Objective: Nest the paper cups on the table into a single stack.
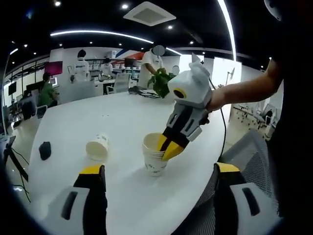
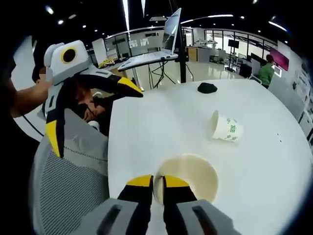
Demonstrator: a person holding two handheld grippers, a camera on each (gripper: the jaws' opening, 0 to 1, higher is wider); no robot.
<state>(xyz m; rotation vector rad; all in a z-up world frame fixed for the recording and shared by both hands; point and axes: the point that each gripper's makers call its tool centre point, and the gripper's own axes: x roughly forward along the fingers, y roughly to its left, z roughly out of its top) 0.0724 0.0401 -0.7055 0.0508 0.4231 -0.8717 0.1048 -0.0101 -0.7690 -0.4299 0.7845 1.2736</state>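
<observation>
An upright stack of nested white paper cups [image 1: 155, 161] stands on the white table [image 1: 122, 117] near its front edge. My right gripper [image 1: 168, 148] reaches in from the right, shut on the stack's rim. In the right gripper view its jaws [image 2: 158, 182] pinch the near wall of the top cup [image 2: 190, 177]. A single paper cup [image 1: 98, 147] lies on its side to the left of the stack, also seen lying mouth-left [image 2: 226, 129]. My left gripper [image 1: 160, 169] is wide open in front of the stack, holding nothing, and appears at the upper left [image 2: 91, 111].
A black mouse-like object [image 1: 45, 150] [image 2: 207, 87] lies near the table's far edge. A grey mesh chair [image 2: 68, 166] stands by the table's edge. A green plant [image 1: 160, 82] sits at the far side, with people and desks beyond.
</observation>
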